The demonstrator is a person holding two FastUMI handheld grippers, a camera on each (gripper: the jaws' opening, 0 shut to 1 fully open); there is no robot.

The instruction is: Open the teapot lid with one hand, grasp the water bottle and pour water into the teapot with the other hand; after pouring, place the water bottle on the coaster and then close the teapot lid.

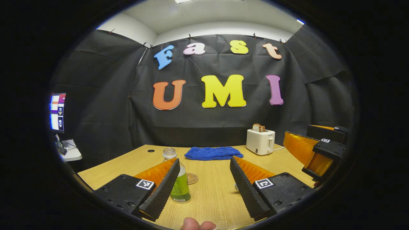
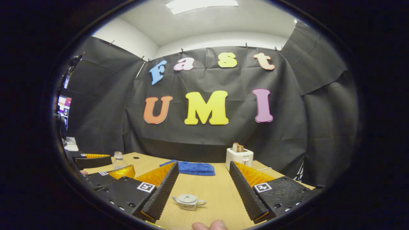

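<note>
Table: wood, under my tongs.
Left tongs: spread wide; water bottle by the left finger.
Right tongs: spread wide; teapot sits between, lid on.

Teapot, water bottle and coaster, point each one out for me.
teapot [image 2: 188, 201], right gripper view, on its lid.
water bottle [image 1: 181, 187], left gripper view, on its green lower body.
coaster [image 1: 192, 178], left gripper view, on its round top face.

Left gripper: black blocky housings with small screws, each carrying a square black-and-white marker tag; jaws have ribbed inner faces and translucent ridged backing. Right gripper: same build, same tags and screws. A fingertip shows at the bottom edge.
</note>
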